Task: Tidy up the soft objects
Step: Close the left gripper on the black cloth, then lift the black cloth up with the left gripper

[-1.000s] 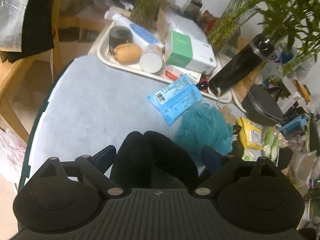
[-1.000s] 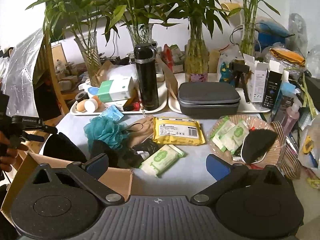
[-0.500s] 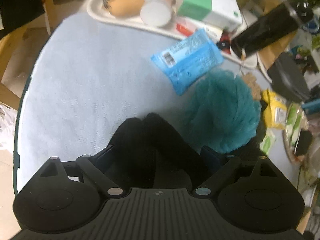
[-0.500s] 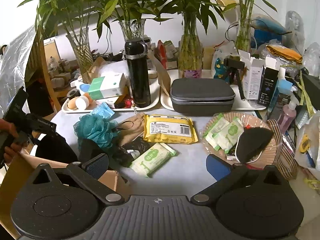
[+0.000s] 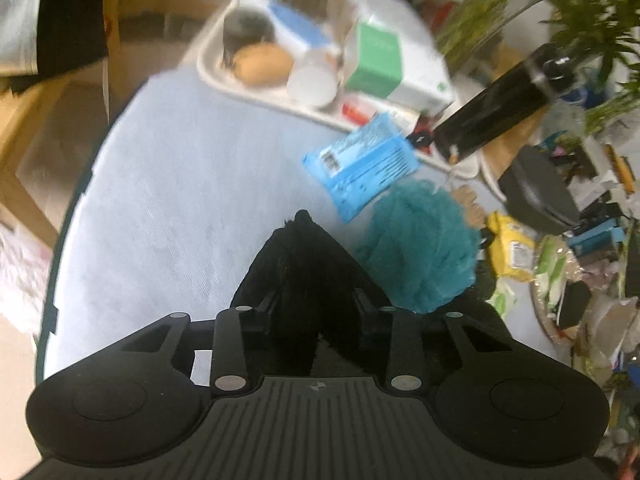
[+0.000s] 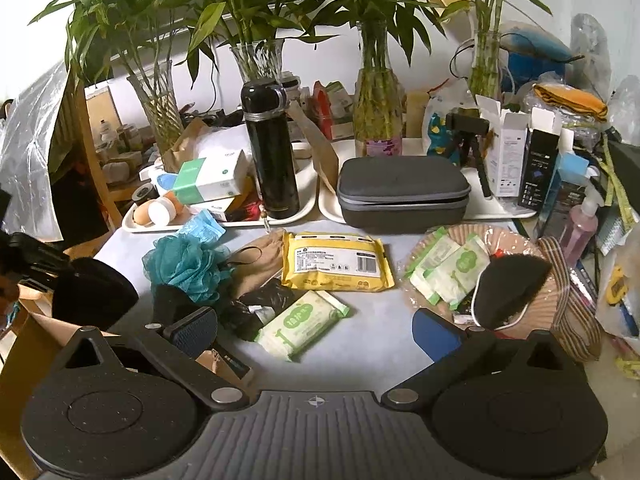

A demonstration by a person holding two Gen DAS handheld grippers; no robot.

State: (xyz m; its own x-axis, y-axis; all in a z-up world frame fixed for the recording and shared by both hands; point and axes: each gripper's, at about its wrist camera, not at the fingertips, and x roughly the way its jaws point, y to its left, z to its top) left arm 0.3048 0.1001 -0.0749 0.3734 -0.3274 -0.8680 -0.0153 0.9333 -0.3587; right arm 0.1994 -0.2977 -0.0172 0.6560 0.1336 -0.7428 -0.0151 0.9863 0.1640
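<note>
My left gripper [image 5: 316, 300] is clamped on a black fuzzy soft item [image 5: 304, 256], which bunches up to a peak between my fingers above the pale blue table [image 5: 192, 184], with the teal bath pouf [image 5: 420, 248] just to its right. My right gripper [image 6: 316, 332] hangs with its fingers spread wide and nothing between them, above the table's near edge, a green wipes pack [image 6: 300, 320] lying just ahead of it.

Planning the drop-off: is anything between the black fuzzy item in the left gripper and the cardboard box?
Nothing visible. The left gripper is shut on the black fuzzy item, which hangs beside the open cardboard box, with only air between them.
</note>
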